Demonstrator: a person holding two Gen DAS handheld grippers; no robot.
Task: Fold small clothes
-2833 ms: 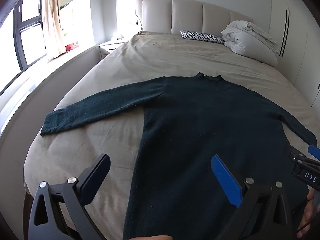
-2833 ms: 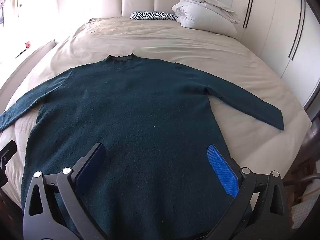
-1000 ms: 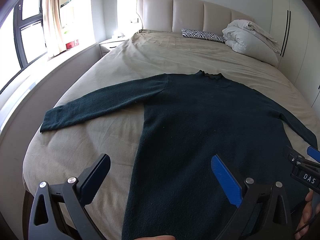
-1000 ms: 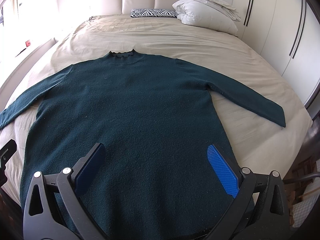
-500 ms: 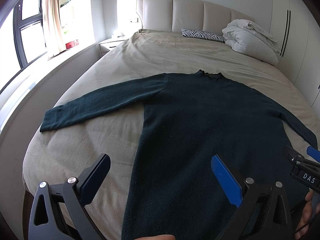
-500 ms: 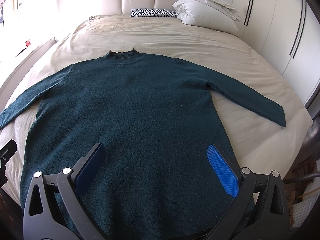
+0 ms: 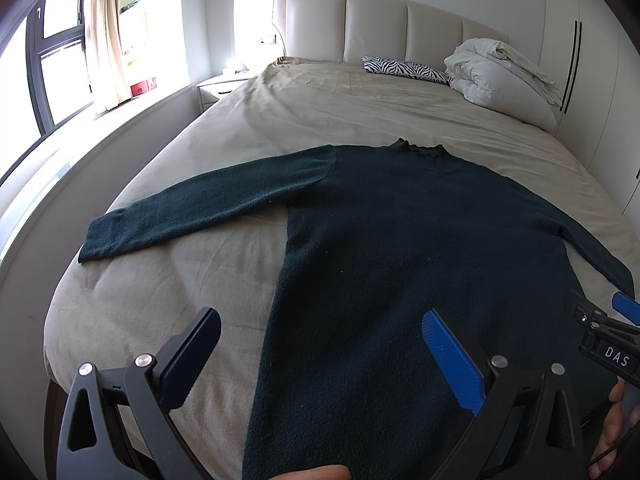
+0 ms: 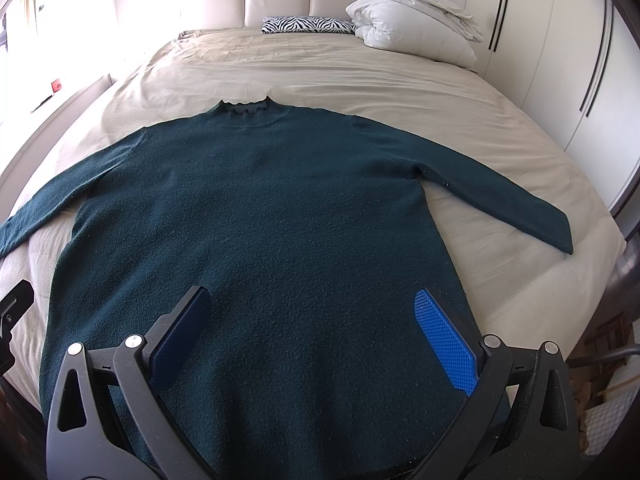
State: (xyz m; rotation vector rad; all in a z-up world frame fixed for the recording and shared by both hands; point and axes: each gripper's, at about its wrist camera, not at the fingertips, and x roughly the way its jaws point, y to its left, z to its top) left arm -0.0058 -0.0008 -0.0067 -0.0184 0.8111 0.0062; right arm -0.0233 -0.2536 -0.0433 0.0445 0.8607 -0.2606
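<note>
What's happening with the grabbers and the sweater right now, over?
Left gripper open, right gripper open, both empty above the hem. Sweater flat on the bed, sleeves spread, unfolded. Nothing in the way.

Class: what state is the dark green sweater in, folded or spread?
Spread: the sweater lies flat on the bed, both sleeves stretched outward.

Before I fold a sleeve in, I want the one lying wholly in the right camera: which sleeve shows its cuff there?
The wearer's-left sleeve, toward the wardrobe side: its cuff lies in view, while the other sleeve runs off the frame edge.
</note>
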